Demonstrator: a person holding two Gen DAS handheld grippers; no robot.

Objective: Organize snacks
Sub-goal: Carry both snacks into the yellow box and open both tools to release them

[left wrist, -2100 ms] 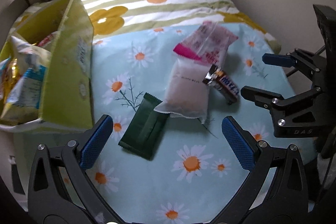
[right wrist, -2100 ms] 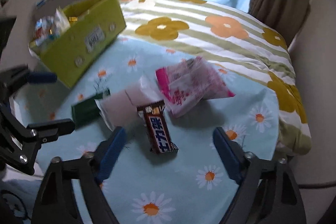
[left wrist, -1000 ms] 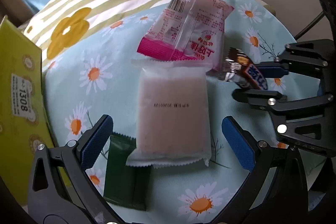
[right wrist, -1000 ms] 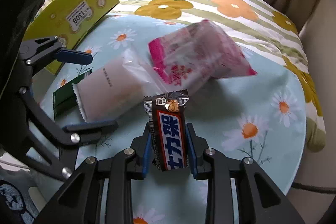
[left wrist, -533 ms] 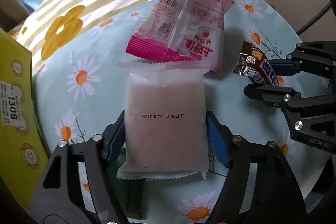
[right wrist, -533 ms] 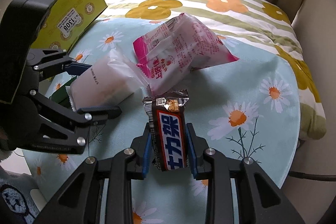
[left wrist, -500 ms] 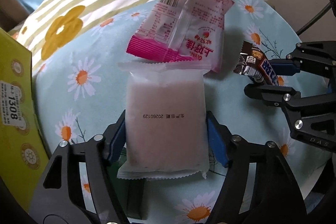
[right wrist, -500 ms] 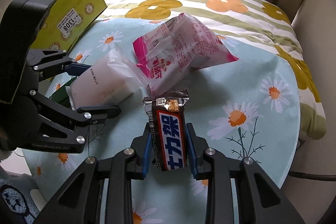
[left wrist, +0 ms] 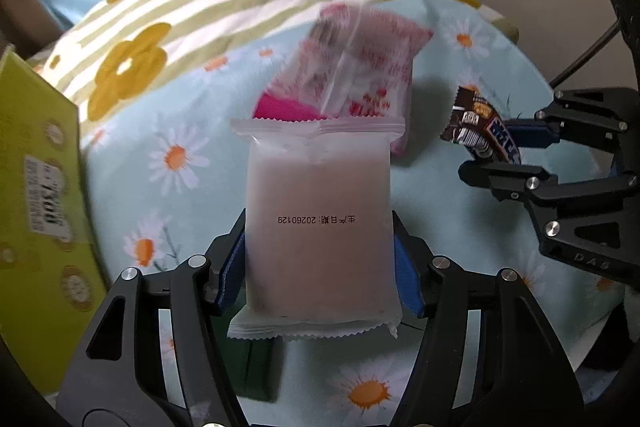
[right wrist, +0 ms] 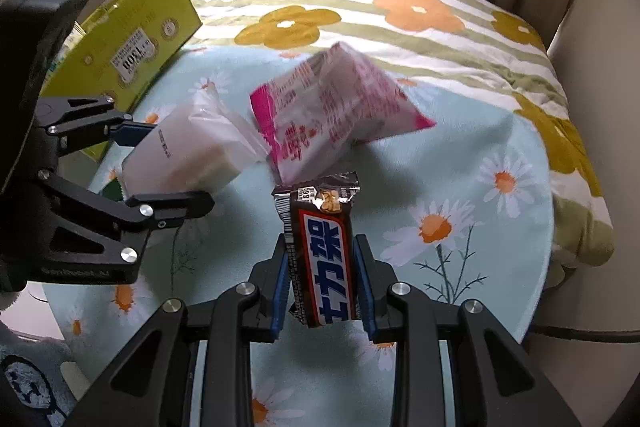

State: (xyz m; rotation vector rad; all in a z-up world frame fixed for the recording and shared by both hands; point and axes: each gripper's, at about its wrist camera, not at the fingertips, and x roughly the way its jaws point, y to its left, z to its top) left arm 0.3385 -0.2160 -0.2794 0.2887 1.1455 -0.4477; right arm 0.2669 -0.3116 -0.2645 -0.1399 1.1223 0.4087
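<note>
Left gripper (left wrist: 320, 267) jaws closing, blue pads pressed on both sides of the pale pouch (left wrist: 318, 223), which sits dead centre in the left view. Right gripper (right wrist: 323, 287) clamped tight on the chocolate bar (right wrist: 324, 259), bar upright between the pads. Pink bag (right wrist: 332, 115) lies on the daisy cloth (right wrist: 500, 227) at 12 o'clock from the bar, touching the pouch's top seam. Green box (right wrist: 132, 51) at 10 o'clock. Dark green packet (left wrist: 256, 371) partly under the pouch.

From my left wrist view: box (left wrist: 36, 187) far left; sealed pouch (left wrist: 318, 223) centre, over the flat packet (left wrist: 256, 367); printed bag (left wrist: 352, 75) behind it; chocolate bar (left wrist: 480, 131) right.
</note>
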